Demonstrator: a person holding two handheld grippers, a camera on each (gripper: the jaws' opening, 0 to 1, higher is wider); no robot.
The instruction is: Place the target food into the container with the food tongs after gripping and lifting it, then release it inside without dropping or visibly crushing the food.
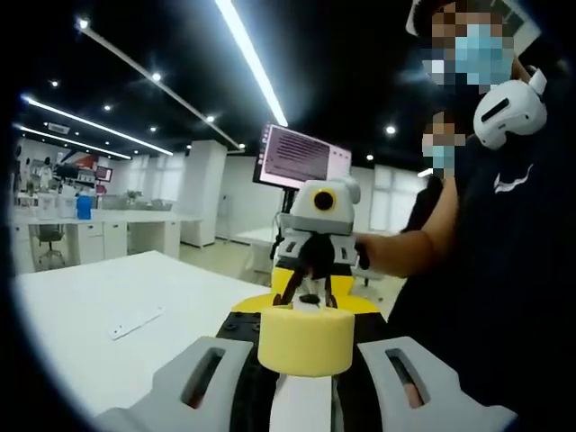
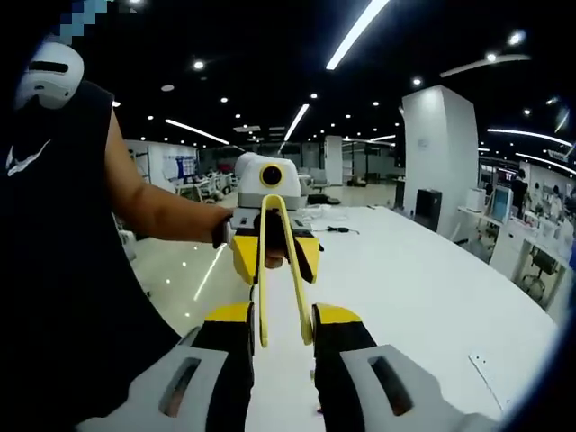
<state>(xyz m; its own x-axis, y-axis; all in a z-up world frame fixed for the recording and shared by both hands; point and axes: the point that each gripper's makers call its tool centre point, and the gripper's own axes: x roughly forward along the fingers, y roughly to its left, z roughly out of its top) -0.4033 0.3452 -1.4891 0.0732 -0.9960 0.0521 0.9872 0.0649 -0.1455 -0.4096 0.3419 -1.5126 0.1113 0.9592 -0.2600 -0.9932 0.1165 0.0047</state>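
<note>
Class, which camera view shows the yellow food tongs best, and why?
The right gripper view: the tongs run lengthwise, both yellow arms clear, clamped in the right tool. The left gripper view, past the yellow container in the left tool, shows them end-on, small and dark.

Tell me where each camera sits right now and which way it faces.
Left gripper view: rides the left gripper, which holds a yellow container; it looks toward the right gripper opposite, the person's forearm and dark shirt alongside.
Right gripper view: rides the right gripper, shut on yellow food tongs; it looks back at the left gripper, the person's arm reaching to it.
Shared: the two grippers face each other over the same white table.
</note>
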